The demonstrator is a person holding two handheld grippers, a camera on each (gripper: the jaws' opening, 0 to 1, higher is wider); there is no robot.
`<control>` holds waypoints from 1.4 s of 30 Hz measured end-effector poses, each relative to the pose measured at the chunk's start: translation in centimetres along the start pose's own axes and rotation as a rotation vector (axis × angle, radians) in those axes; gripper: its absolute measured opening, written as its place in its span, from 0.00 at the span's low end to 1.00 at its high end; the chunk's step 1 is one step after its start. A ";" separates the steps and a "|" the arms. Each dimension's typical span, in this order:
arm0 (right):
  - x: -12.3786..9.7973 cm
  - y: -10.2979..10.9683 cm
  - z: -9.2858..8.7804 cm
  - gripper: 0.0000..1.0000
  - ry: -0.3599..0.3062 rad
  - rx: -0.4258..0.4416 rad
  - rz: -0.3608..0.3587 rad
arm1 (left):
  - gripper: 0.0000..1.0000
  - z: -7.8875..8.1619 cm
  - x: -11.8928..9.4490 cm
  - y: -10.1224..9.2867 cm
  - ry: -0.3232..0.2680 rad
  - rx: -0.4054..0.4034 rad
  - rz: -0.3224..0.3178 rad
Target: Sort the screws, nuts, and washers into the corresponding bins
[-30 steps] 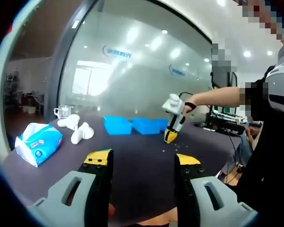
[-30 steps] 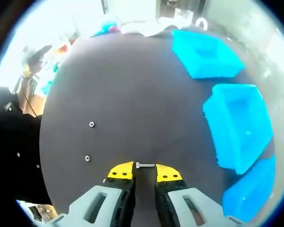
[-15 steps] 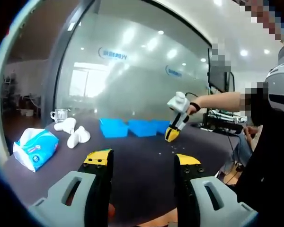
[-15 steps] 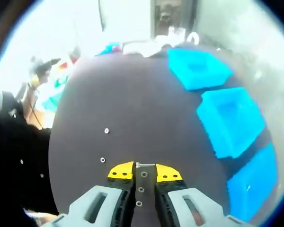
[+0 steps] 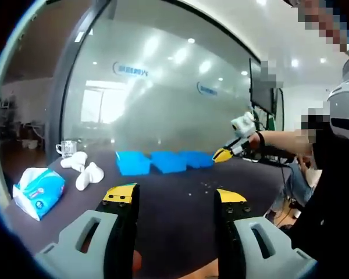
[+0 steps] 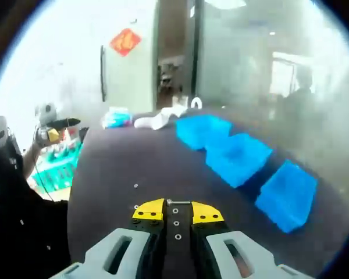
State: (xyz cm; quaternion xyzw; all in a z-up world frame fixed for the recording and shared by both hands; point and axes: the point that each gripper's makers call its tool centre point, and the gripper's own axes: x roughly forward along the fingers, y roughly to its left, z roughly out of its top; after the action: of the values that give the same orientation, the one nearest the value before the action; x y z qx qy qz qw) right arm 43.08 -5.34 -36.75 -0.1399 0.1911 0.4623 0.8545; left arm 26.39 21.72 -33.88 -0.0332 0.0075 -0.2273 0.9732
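Screw [image 6: 178, 202] is clamped crosswise between the yellow tips of the right gripper [image 6: 177, 211], held above the dark table [image 6: 116, 174], where a few small loose pieces, possibly nuts [image 6: 175, 222], lie below the jaws. Three blue bins [image 6: 239, 157] stand in a row to the right. In the left gripper view, the left gripper [image 5: 174, 197] is spread wide with nothing between its jaws, a tissue pack [image 5: 38, 190] lies at the left, and the right gripper [image 5: 223, 154] hangs beside the blue bins [image 5: 166, 161].

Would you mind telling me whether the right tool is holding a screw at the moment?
Yes, a small screw is clamped crosswise between the tips of the right tool.
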 end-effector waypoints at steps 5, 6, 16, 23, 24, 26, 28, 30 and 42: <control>-3.2 -0.4 0.1 0.12 -0.133 0.037 -0.130 | 0.50 0.4 0.5 -0.7 -0.004 0.001 -0.018; -3.8 -0.5 -0.1 0.12 -0.149 0.057 -0.145 | 0.50 0.4 0.6 -0.8 -0.006 0.002 -0.020; -9.6 -2.3 -1.1 0.12 -0.298 0.072 -0.429 | 0.50 0.9 1.2 -1.3 -0.006 0.011 -0.035; -11.5 -3.2 -1.6 0.12 -0.332 0.040 -0.600 | 0.50 0.9 1.3 -1.4 -0.003 0.013 -0.039; -11.8 -3.6 -1.5 0.12 -0.352 0.050 -0.628 | 0.50 0.9 1.3 -1.5 -0.002 0.014 -0.039; -12.4 -4.0 -1.2 0.12 -0.395 0.089 -0.675 | 0.50 0.9 1.3 -1.5 -0.003 0.013 -0.040; -12.9 -4.1 -0.9 0.12 -0.435 0.125 -0.697 | 0.50 0.9 1.3 -1.4 -0.001 0.014 -0.037; -13.3 -4.3 -0.8 0.12 -0.453 0.141 -0.721 | 0.50 0.9 1.2 -1.4 -0.001 0.012 -0.035; -12.5 -5.9 -0.4 0.12 -0.450 0.138 -0.766 | 0.50 0.3 1.0 -1.0 0.006 0.002 -0.025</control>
State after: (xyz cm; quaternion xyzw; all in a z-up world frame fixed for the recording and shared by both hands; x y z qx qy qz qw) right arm 41.71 -17.88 -31.07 -0.0391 -0.0347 0.1174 0.9917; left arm 26.90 20.39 -33.54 -0.0318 0.0100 -0.2397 0.9703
